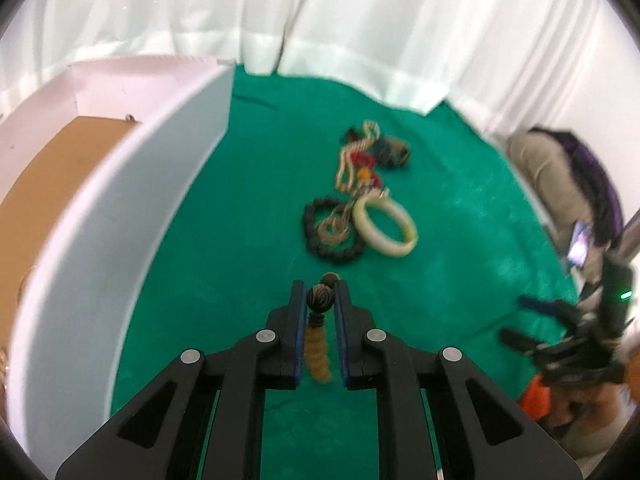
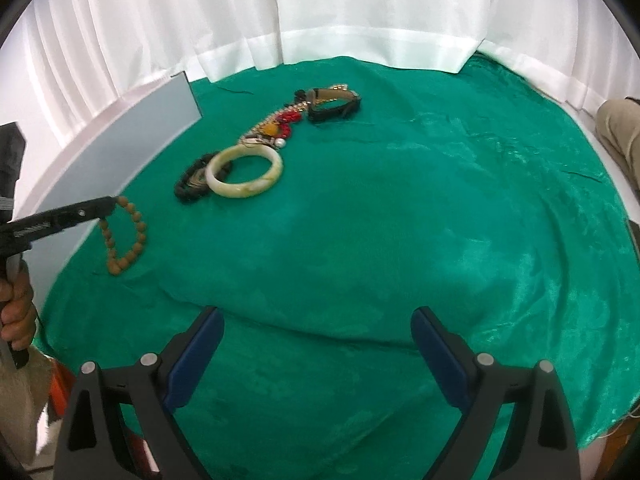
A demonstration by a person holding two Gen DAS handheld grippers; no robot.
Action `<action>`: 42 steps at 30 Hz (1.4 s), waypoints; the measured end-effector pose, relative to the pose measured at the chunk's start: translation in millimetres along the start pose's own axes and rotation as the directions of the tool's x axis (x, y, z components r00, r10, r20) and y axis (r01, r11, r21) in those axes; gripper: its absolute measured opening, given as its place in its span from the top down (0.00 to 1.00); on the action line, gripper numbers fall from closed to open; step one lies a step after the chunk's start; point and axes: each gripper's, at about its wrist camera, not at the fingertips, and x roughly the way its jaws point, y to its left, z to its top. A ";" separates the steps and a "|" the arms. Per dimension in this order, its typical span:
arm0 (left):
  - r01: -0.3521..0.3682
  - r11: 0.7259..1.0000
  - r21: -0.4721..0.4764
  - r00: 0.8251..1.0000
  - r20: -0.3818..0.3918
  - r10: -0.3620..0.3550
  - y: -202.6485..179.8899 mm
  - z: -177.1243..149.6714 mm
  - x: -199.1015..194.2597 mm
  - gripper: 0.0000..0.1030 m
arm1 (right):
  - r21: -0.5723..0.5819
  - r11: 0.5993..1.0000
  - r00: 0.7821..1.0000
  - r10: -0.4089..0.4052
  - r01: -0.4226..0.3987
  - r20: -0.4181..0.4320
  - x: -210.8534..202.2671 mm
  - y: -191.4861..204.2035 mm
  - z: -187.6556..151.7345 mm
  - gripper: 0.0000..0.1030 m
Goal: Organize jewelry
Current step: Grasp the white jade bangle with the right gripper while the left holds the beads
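A brown wooden-bead bracelet [image 1: 319,298] is clamped between the blue pads of my left gripper [image 1: 318,292]. In the right wrist view the bracelet [image 2: 126,236] hangs as a loop from the left gripper [image 2: 110,202], just above the green cloth. Farther along the cloth lie a pale jade bangle [image 1: 390,249] [image 2: 240,192], a black bead bracelet [image 1: 320,248] [image 2: 186,194], a tangle of pearl and red-bead necklaces [image 1: 358,160] [image 2: 280,124] and a dark strap piece [image 2: 334,106]. My right gripper [image 2: 316,314] stands wide open over bare cloth, holding nothing.
A white box [image 1: 120,208] [image 2: 120,148] with a brown floor [image 1: 52,176] stands along the left side of the green cloth [image 2: 400,220]. White curtains hang behind. A person's trouser leg [image 1: 552,176] and a lit phone [image 1: 578,244] are at the right edge.
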 end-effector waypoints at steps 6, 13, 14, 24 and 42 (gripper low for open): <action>0.022 0.998 -0.058 0.999 0.040 -0.020 8.2 5.3 -26.6 0.89 | -0.013 0.998 0.997 0.069 -0.069 -0.029 7.9 17.7 16.8 0.06; 0.010 0.996 -0.092 0.999 0.047 -0.006 18.7 -1.7 -39.1 0.89 | -0.043 0.991 0.990 0.122 -0.125 -0.075 16.7 40.0 25.4 0.06; 0.008 0.995 -0.098 0.999 0.046 -0.003 20.6 -2.9 -40.8 0.89 | -0.047 0.991 0.989 0.123 -0.127 -0.080 18.1 42.0 26.7 0.06; -0.014 0.993 -0.119 0.999 0.040 0.019 29.0 -7.6 -47.2 0.89 | -0.062 0.982 0.980 0.171 -0.179 -0.106 24.2 56.7 34.3 0.06; -0.048 0.990 -0.133 0.998 0.034 0.053 33.5 -7.3 -55.8 0.89 | 0.000 0.968 0.941 0.245 -0.253 -0.234 77.5 68.5 136.5 0.58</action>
